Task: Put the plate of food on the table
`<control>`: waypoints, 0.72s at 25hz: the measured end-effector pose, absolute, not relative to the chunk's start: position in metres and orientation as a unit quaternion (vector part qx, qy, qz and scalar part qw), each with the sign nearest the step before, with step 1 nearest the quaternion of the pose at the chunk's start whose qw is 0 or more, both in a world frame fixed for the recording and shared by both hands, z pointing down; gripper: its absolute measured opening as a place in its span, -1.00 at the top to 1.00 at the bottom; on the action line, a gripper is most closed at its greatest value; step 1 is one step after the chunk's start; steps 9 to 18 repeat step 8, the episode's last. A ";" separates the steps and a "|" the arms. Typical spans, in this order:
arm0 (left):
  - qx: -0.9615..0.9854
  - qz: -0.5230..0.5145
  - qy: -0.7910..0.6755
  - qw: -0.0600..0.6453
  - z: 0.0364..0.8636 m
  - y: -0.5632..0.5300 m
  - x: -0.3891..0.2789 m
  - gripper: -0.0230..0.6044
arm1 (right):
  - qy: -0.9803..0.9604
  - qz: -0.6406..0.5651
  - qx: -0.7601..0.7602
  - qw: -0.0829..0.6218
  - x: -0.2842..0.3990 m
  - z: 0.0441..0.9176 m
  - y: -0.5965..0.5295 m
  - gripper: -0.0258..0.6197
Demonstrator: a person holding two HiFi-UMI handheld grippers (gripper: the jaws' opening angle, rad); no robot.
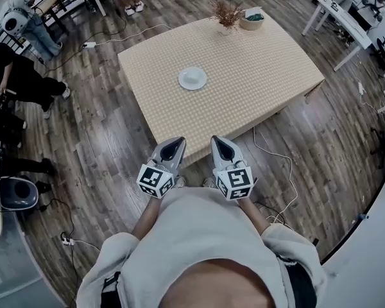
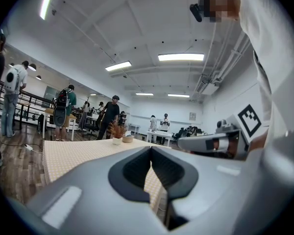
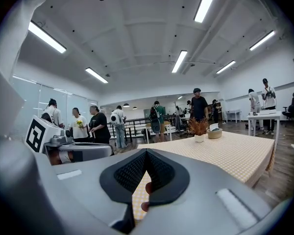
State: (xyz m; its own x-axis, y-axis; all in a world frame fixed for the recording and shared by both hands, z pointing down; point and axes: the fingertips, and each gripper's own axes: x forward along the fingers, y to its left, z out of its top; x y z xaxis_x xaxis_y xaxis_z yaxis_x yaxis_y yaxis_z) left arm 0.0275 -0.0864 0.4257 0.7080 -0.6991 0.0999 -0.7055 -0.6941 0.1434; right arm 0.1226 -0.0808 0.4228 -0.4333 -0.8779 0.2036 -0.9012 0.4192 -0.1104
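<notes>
A white plate point(image 1: 192, 78) lies on the checked cloth of the table point(image 1: 269, 69), left of its middle; whether food is on it I cannot tell. Both grippers are held close to the person's chest, short of the table's near edge and well back from the plate. My left gripper point(image 1: 173, 147) is shut with nothing in it; its dark pads point(image 2: 137, 173) meet along a thin line. My right gripper point(image 1: 222, 147) is shut and empty too, its pads point(image 3: 159, 177) pressed together. Each gripper view looks low across the tablecloth, and the plate does not show in either.
A vase of dried plants point(image 1: 226, 18) and a small bowl point(image 1: 251, 19) stand at the table's far edge. Cables point(image 1: 279, 172) trail over the wood floor near the table. Several people stand around the room, and white desks point(image 1: 337, 18) stand at the far right.
</notes>
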 end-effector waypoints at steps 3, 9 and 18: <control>0.922 0.016 -0.379 0.079 0.422 -0.088 0.031 0.90 | -0.841 0.095 0.531 0.051 0.124 0.417 -0.085 0.93; 0.925 0.012 -0.372 0.071 0.420 -0.097 0.046 0.90 | -0.843 0.085 0.530 0.046 0.130 0.414 -0.095 0.93; 0.925 0.012 -0.372 0.071 0.420 -0.097 0.046 0.90 | -0.843 0.085 0.530 0.046 0.130 0.414 -0.095 0.93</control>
